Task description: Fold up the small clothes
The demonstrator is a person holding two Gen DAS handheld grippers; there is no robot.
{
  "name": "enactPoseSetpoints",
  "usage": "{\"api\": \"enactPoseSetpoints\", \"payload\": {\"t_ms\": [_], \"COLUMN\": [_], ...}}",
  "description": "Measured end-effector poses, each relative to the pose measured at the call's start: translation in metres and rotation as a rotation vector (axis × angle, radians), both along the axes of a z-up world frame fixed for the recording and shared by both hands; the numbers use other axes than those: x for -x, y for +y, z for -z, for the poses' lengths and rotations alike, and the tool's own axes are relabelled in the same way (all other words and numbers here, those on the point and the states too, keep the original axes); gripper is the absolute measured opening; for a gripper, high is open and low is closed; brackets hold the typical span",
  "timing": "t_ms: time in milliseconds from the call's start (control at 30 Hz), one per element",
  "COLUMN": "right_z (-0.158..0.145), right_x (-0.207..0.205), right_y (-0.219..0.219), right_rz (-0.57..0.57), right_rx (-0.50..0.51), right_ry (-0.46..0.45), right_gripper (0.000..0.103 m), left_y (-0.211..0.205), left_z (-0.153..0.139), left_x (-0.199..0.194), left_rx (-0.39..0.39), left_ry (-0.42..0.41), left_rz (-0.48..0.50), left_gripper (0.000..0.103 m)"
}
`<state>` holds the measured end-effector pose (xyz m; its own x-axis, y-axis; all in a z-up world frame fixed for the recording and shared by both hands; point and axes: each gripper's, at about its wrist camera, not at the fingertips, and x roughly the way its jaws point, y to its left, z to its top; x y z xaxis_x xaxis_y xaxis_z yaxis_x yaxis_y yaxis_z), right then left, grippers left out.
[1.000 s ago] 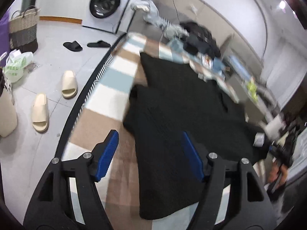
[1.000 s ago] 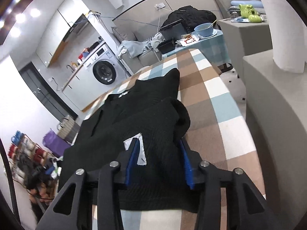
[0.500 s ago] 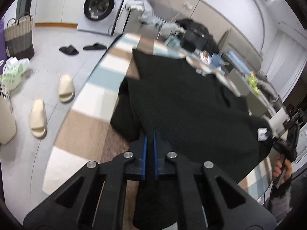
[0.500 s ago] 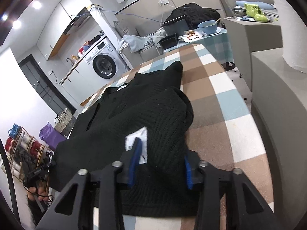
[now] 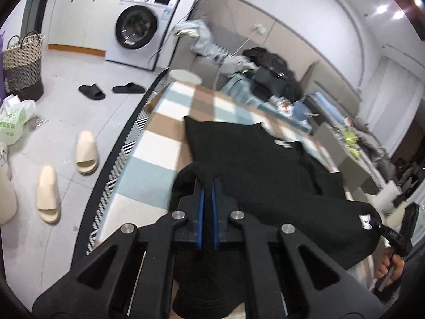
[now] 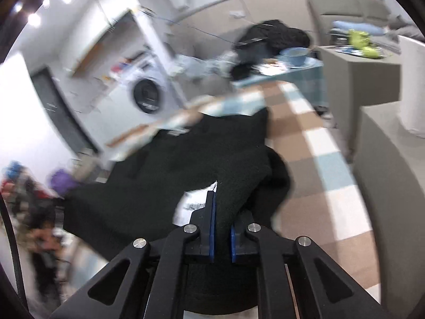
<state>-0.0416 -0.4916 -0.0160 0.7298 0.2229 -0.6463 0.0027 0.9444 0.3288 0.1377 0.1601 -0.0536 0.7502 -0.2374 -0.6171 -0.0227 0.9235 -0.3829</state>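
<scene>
A black knit garment [image 5: 265, 170] lies across the checked table [image 5: 159, 159] and is lifted at its near edge. My left gripper [image 5: 207, 183] is shut on one near corner of the garment. My right gripper [image 6: 221, 204] is shut on the other near corner [image 6: 239, 180], next to a white label [image 6: 191, 204]. The right gripper also shows in the left wrist view [image 5: 393, 236], held by a hand at the right. The right wrist view is blurred by motion.
The table's left edge drops to a floor with beige slippers [image 5: 85, 154], black slippers [image 5: 93, 91], a wicker basket [image 5: 22, 63] and a washing machine [image 5: 140, 26]. Clothes and a bowl [image 6: 294, 55] sit beyond the far end. A grey counter [image 6: 385, 159] borders the right.
The left gripper closed on the garment's near corner. The right gripper tightened on its corner. Both have lifted the near edge and carried it toward the far end.
</scene>
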Motion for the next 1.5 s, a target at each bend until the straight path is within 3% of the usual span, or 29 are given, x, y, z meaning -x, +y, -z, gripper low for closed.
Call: {"api": "enactPoseSetpoints", "payload": {"t_ms": [133, 200, 267, 300, 333, 367, 433, 533, 700, 800, 1167, 1200, 1267, 1367, 1500], "right_z": [0.022, 0.023, 0.022, 0.023, 0.022, 0.022, 0.024, 0.027, 0.035, 0.036, 0.042, 0.043, 0.045, 0.045, 0.046], "right_x": [-0.012, -0.014, -0.016, -0.017, -0.019, -0.018, -0.023, -0.030, -0.043, -0.048, -0.055, -0.056, -0.058, -0.059, -0.055], "right_y": [0.001, -0.004, -0.009, -0.011, -0.014, -0.017, -0.025, -0.034, -0.034, -0.024, -0.009, -0.010, -0.008, -0.004, -0.002], "right_rz": [0.051, 0.060, 0.078, 0.093, 0.116, 0.120, 0.111, 0.110, 0.099, 0.068, 0.004, 0.003, -0.007, -0.027, -0.061], "right_rx": [0.029, 0.025, 0.050, 0.065, 0.079, 0.071, 0.012, -0.060, -0.135, -0.121, -0.054, -0.054, -0.049, -0.019, -0.025], "right_ry": [0.076, 0.081, 0.090, 0.090, 0.087, 0.087, 0.100, 0.107, 0.147, 0.148, 0.153, 0.153, 0.156, 0.155, 0.156], "right_gripper": [0.008, 0.015, 0.036, 0.043, 0.049, 0.049, 0.050, 0.056, 0.057, 0.057, 0.054, 0.051, 0.039, 0.031, 0.028], "left_y": [-0.001, -0.003, -0.001, 0.000, 0.000, 0.002, 0.002, 0.002, -0.002, -0.009, -0.035, -0.037, -0.042, -0.050, -0.061], "left_z": [0.017, 0.021, 0.025, 0.028, 0.030, 0.032, 0.035, 0.039, 0.052, 0.058, 0.061, 0.061, 0.062, 0.063, 0.061], "left_x": [-0.014, -0.012, -0.009, -0.005, 0.000, 0.000, 0.003, 0.003, -0.009, -0.015, -0.028, -0.029, -0.032, -0.031, -0.020], "left_rx": [-0.010, -0.010, 0.031, 0.036, 0.037, 0.037, 0.053, 0.075, 0.073, 0.077, -0.022, -0.029, -0.038, -0.059, -0.116], "left_ry": [0.069, 0.087, 0.098, 0.105, 0.112, 0.123, 0.128, 0.134, 0.173, 0.193, 0.202, 0.204, 0.206, 0.201, 0.193], "left_rz": [0.003, 0.018, 0.033, 0.035, 0.031, 0.019, 0.007, 0.020, 0.008, 0.022, 0.046, 0.049, 0.070, 0.100, 0.127], "left_gripper": [0.003, 0.003, 0.007, 0.011, 0.024, 0.041, 0.054, 0.054, 0.055, 0.056, 0.058, 0.056, 0.039, 0.029, 0.028]}}
